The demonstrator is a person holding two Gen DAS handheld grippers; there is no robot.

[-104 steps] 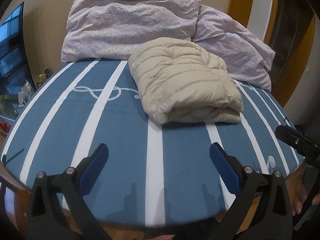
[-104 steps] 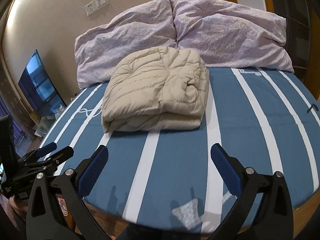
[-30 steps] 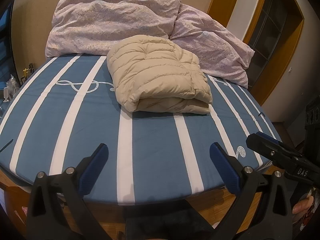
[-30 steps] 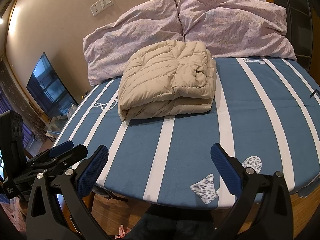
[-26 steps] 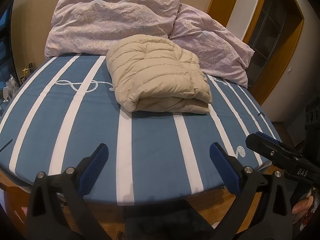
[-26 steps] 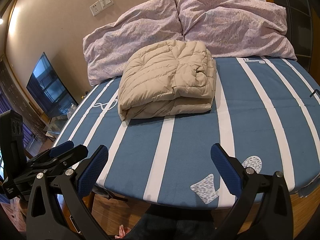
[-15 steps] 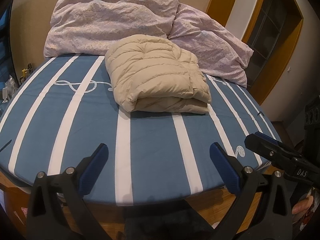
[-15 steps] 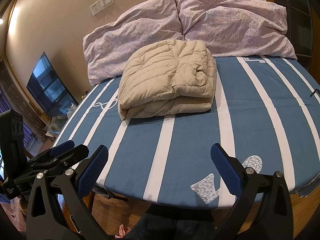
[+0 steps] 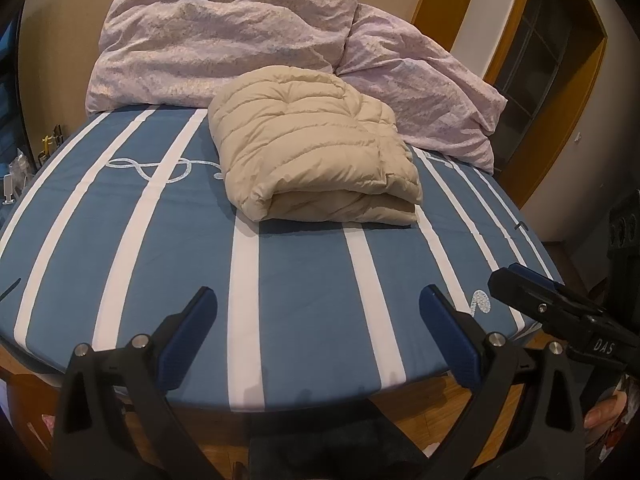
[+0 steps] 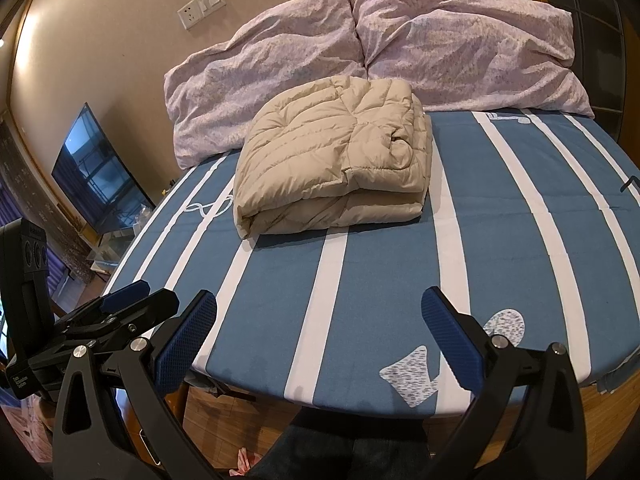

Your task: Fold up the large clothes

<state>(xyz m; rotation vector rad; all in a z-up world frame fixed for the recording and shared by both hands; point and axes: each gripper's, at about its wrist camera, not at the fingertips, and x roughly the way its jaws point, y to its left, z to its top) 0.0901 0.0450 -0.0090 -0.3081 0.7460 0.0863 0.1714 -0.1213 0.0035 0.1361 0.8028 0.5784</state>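
A beige puffy quilted coat (image 9: 316, 160) (image 10: 336, 168) lies folded into a thick bundle on the blue bed with white stripes (image 9: 160, 240) (image 10: 520, 220), toward the pillows. My left gripper (image 9: 318, 320) hovers open over the bed's near edge, well short of the coat, with nothing between its blue pads. My right gripper (image 10: 320, 320) is likewise open and empty at the near edge. Each gripper shows in the other's view: the right one (image 9: 560, 312) at the right, the left one (image 10: 116, 312) at the lower left.
Two lilac pillows (image 9: 224, 40) (image 10: 460, 32) lean against the beige wall behind the coat. A dark television (image 10: 96, 172) stands to the left. A wooden doorway (image 9: 552, 80) is on the right. The bed's wooden frame (image 10: 608, 408) and floor lie below its near edge.
Both grippers have drawn back from the bed over the last seconds, so its near edge and frame now show. In the last second almost nothing has shifted. The coat has not moved.
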